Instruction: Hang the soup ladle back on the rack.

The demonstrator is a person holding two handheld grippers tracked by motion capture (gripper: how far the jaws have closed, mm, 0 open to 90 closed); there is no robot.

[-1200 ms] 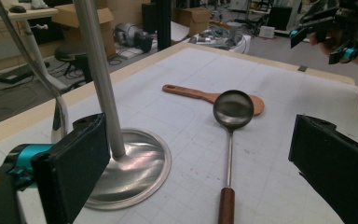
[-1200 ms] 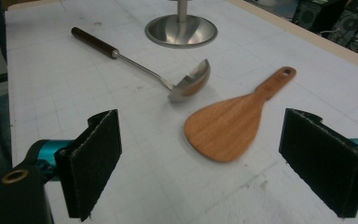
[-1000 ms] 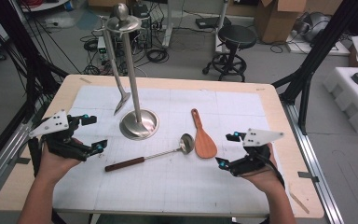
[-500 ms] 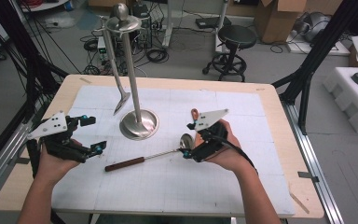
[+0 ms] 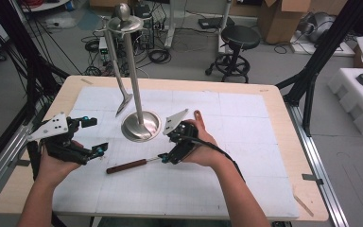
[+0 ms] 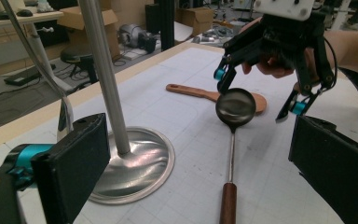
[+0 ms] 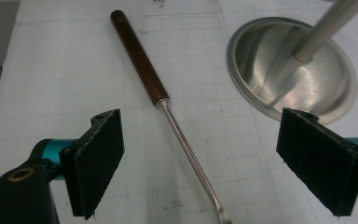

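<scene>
Ladle (image 6: 234,108) bowl empty, flat on mat; right tongs (image 6: 260,89) open above.

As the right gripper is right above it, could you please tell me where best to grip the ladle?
I would grip the ladle on its thin metal shaft, coming straight down. It lies flat on the table, and the right gripper is open, one jaw on each side of the shaft.

No words, labels, brand marks, numbers or signs can be read on anything in these views, whether on the counter or behind it.
</scene>
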